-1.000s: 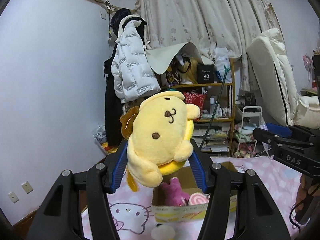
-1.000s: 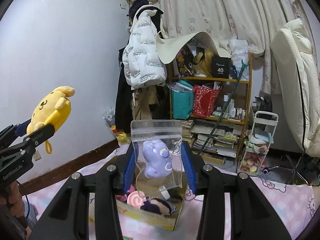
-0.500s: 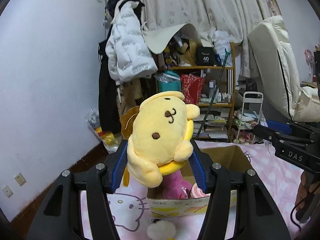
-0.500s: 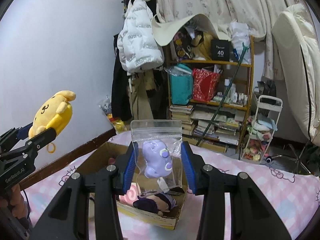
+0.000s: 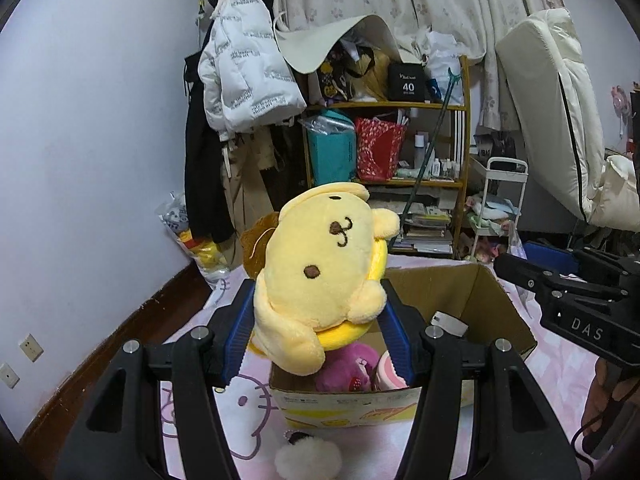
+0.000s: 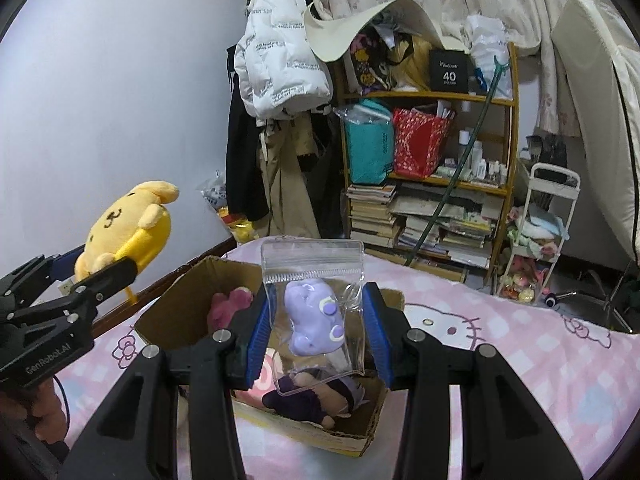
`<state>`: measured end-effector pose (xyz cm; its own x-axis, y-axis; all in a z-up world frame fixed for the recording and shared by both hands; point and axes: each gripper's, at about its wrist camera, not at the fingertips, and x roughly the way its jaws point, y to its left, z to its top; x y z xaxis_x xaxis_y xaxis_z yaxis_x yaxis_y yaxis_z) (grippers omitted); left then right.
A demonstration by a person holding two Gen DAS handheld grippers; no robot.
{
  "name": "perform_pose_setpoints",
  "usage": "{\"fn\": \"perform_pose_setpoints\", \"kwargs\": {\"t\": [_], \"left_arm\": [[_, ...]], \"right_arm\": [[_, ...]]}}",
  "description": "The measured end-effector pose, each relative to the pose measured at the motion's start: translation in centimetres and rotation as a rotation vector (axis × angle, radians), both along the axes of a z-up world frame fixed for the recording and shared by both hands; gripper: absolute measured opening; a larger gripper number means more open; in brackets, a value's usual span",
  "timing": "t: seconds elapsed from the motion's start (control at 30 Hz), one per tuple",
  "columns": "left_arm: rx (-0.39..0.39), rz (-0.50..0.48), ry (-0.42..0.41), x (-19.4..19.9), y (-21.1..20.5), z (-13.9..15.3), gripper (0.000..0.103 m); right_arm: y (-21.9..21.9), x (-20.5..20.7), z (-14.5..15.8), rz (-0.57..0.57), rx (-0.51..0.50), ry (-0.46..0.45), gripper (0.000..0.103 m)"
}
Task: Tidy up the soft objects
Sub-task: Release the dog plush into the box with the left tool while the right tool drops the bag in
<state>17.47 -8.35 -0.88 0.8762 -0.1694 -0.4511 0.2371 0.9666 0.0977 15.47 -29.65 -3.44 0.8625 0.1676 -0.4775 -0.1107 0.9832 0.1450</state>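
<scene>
My left gripper (image 5: 316,330) is shut on a yellow dog plush (image 5: 320,276), held above the near left corner of an open cardboard box (image 5: 460,292). The same yellow dog plush (image 6: 128,228) shows at the left of the right wrist view. My right gripper (image 6: 318,332) is shut on a clear zip bag with a purple soft toy (image 6: 314,316), hanging over the cardboard box (image 6: 180,312). In the box lie a magenta plush (image 5: 348,368), a pink swirl toy (image 5: 386,372) and a dark-haired doll (image 6: 316,396).
The box sits on a bed with a pink Hello Kitty sheet (image 6: 500,344). A white pom-pom (image 5: 308,460) lies on the sheet in front of the box. Behind the bed stand a cluttered shelf (image 5: 400,152), hanging coats (image 5: 244,80) and a small white cart (image 6: 540,232).
Both grippers have come down and closer to the box, each keeping its toy. The box now looks larger and lies directly under both toys.
</scene>
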Motion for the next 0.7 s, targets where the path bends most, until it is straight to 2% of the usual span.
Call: {"fn": "perform_pose_setpoints", "kwargs": {"t": [0.33, 0.47, 0.7], "left_arm": [[0.027, -0.028, 0.045, 0.9, -0.9, -1.8, 0.059], [0.072, -0.031, 0.071, 0.9, -1.5, -2.5, 0.059], [0.055, -0.049, 0.097, 0.8, -1.3, -3.0, 0.062]], "right_arm": [[0.2, 0.7, -1.9, 0.038, 0.016, 0.042, 0.047], [0.2, 1.0, -2.2, 0.045, 0.024, 0.051, 0.047], [0.4, 1.6, -2.8, 0.053, 0.034, 0.077, 0.048]]}}
